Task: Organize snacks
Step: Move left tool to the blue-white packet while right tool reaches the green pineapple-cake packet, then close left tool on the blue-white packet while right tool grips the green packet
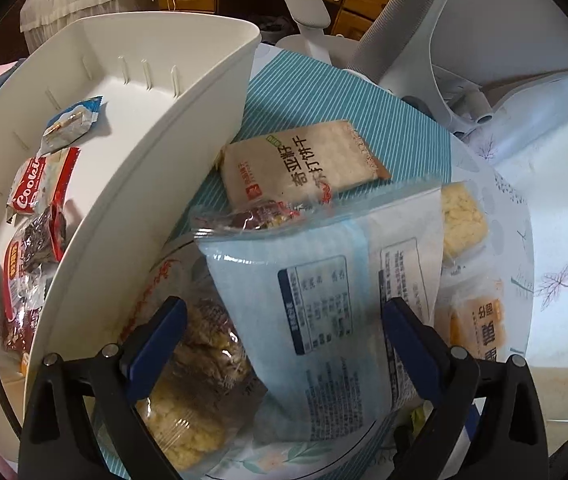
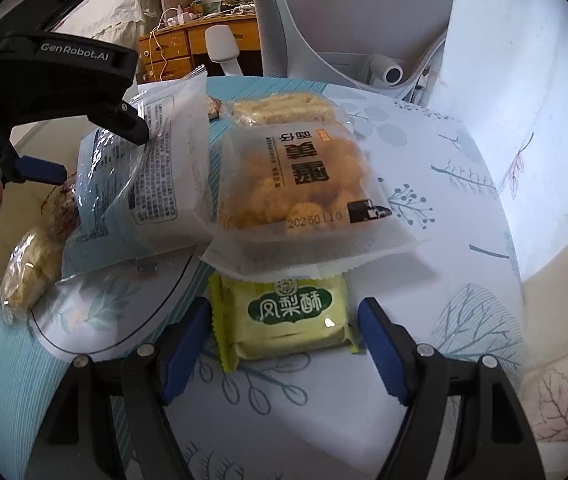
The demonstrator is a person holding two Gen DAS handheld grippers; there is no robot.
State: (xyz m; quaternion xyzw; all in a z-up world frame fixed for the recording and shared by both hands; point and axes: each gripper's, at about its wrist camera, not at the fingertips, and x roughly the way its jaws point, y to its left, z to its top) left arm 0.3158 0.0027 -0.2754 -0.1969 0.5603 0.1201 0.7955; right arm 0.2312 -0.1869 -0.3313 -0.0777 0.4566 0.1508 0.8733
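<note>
In the left wrist view my left gripper (image 1: 284,344) is open, its blue pads on either side of a pale blue snack bag (image 1: 335,292) that lies on the pile. A beige cracker pack (image 1: 303,164) lies behind it, beside the white bin (image 1: 188,128) that holds several snacks, among them a red cookie pack (image 1: 40,184). In the right wrist view my right gripper (image 2: 284,340) is open around a yellow-green pineapple cake pack (image 2: 287,316) on the table. A frosted pack of orange puffs (image 2: 303,184) lies just beyond it. The left gripper (image 2: 96,152) straddles the blue bag (image 2: 140,184).
A clear pack of yellow rice crackers (image 1: 188,428) lies under the left gripper's left finger, and also shows in the right wrist view (image 2: 28,272). A pale crisp bar (image 2: 280,112) lies at the back. A white office chair (image 2: 347,28) stands past the table edge.
</note>
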